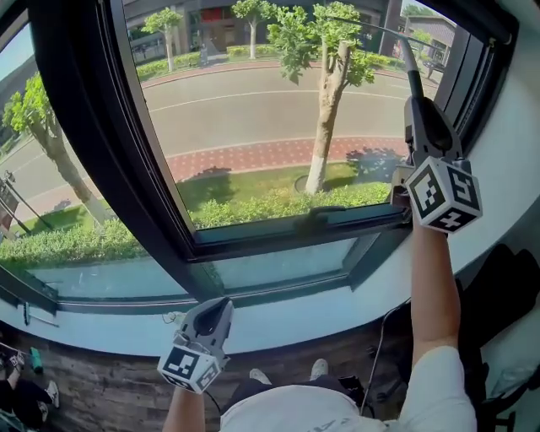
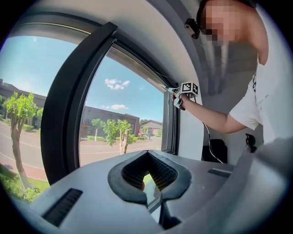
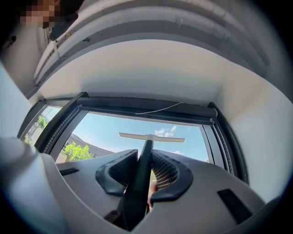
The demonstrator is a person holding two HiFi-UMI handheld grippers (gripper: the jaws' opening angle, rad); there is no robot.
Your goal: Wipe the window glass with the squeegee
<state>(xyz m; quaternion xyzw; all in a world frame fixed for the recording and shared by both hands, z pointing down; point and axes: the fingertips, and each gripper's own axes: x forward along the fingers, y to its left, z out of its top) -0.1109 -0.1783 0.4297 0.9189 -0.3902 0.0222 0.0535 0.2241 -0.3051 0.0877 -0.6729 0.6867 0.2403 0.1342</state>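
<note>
The window glass [image 1: 253, 118] is a large pane in a black frame. My right gripper [image 1: 418, 108] is raised at the pane's upper right and shut on the squeegee's dark handle [image 1: 413, 78]. In the right gripper view the handle [image 3: 140, 180] runs up between the jaws of the right gripper [image 3: 145, 157] to the pale blade [image 3: 151, 136], which lies level near the top of the glass. In the head view the blade [image 1: 363, 24] shows as a thin line. My left gripper [image 1: 217, 306] hangs low by the sill, shut and empty. Its own view shows the left gripper [image 2: 147, 154] with its tips touching, and the right gripper [image 2: 182, 93] far off.
A thick black mullion [image 1: 126, 143] splits the window left of the pane. Below it are a narrow lower pane [image 1: 278, 266] and a pale sill [image 1: 295, 325]. A white wall [image 1: 515, 143] stands at the right, with a dark bag [image 1: 506, 287] and a cable [image 1: 378, 342] beneath.
</note>
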